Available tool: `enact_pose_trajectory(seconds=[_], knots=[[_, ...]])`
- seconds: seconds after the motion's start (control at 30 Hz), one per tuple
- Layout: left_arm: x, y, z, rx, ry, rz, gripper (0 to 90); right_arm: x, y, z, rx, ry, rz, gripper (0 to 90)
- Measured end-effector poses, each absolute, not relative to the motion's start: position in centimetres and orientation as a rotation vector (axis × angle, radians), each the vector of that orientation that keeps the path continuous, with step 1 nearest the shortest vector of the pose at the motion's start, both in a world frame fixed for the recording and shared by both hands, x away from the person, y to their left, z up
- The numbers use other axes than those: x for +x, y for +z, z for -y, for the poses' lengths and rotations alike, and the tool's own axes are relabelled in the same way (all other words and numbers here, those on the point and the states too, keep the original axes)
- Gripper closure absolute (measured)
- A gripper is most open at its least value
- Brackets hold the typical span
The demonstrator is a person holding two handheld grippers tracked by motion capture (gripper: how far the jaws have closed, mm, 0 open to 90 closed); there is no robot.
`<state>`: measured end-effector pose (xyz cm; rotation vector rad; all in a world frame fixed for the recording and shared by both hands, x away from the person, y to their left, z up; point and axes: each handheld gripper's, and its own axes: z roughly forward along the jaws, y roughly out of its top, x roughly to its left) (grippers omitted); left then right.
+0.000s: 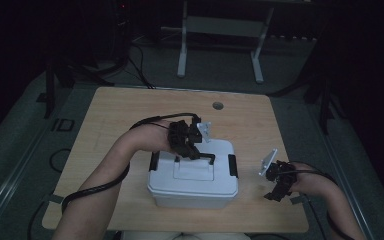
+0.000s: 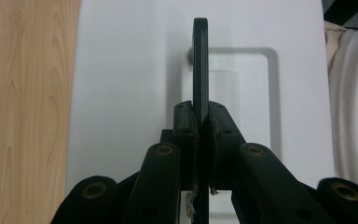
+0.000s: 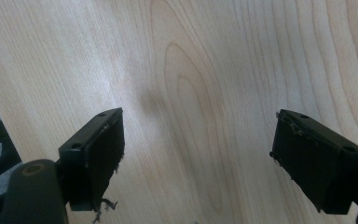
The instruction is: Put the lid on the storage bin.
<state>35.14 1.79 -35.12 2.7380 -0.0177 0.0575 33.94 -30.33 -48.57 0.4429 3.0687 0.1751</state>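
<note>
So there's a white plastic storage box (image 1: 194,176) sitting on the light wood counter (image 1: 115,115), toward the near edge and roughly in the middle, with the lid on and a black latch on each short side. It has a black carry handle (image 1: 205,156) on top, over a rectangular recess in the lid.

Left claw (image 1: 196,151) is right over the lid, coming in from the far-left side of the box, and it's clamped down on that handle. In the left gripper view you can see it really clearly: the two black pads (image 2: 185,122) are squeezed tight against the thin handle bar (image 2: 200,65), one on each side, with the bar standing up edge-on between them and running off over the white lid (image 2: 121,84). The handle is swung up off the lid rather than lying flat in the recess.

Right claw (image 1: 274,192) is off to the right of the box, well apart from it, pointing down at bare wood. The right gripper view shows its jaws spread wide, with nothing between them except wood grain (image 3: 200,93). It's not touching the box.
</note>
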Motion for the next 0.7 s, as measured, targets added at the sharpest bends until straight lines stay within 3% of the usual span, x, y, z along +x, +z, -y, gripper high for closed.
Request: enact_pose_trajectory(seconds=[0.43,0.47,0.6,0.7], knots=[[35.6,-36.1,-2.7,2.706,0.035,-0.025,82.4,33.9,-48.6,30.4,0.453,0.191,-3.064,16.5],[35.6,-36.1,-2.7,2.703,0.064,-0.029,79.1,33.9,-48.6,30.4,0.452,0.189,-3.063,16.6],[35.9,-35.9,-3.6,2.662,0.128,-0.088,46.3,33.8,-48.5,30.4,0.453,0.204,-3.061,16.5],[36.2,-36.0,-4.1,2.653,0.127,-0.159,31.9,33.9,-48.4,30.5,0.437,0.216,-3.017,16.6]])
